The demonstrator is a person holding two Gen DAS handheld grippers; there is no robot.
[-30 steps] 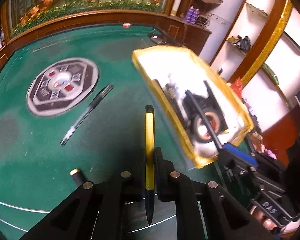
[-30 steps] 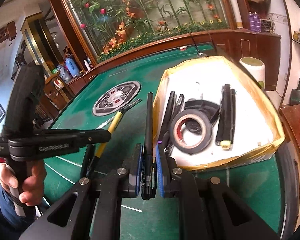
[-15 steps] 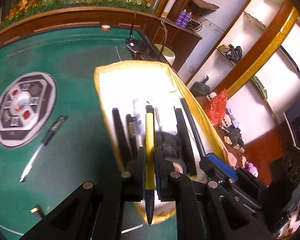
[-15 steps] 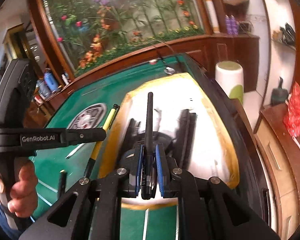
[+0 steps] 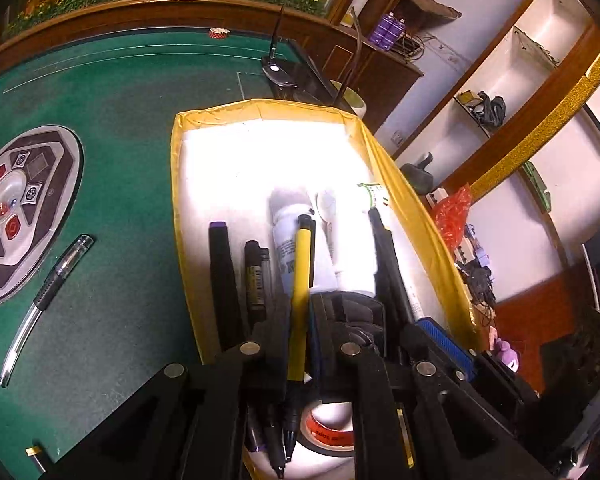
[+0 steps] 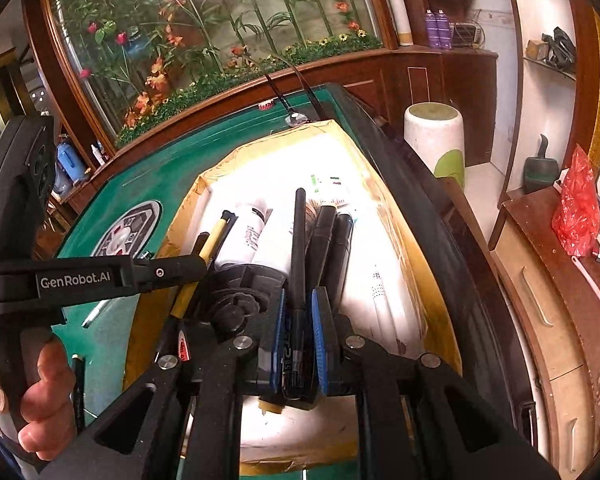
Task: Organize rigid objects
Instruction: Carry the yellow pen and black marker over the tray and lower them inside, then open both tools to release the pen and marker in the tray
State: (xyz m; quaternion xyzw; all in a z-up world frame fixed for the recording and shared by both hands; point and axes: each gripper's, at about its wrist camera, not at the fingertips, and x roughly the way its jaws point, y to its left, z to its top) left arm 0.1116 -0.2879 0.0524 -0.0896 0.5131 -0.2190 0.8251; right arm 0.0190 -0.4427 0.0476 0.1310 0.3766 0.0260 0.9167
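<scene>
My left gripper is shut on a yellow pen, held above the yellow-rimmed white box. My right gripper is shut on a black pen, also over the box. Inside the box lie black markers, white bottles, a tape roll and other pens. From the right wrist view, the left gripper's body and the yellow pen show at left, with a hand on its handle.
A clear pen with a black grip lies on the green felt table left of the box, beside a round grey dice console. A gold-tipped dark item sits at the near left. Shelves and a wooden cabinet stand to the right.
Both grippers have moved to the right, from above the felt to above the box, each carrying its pen. The loose clear pen has not moved on the table.
</scene>
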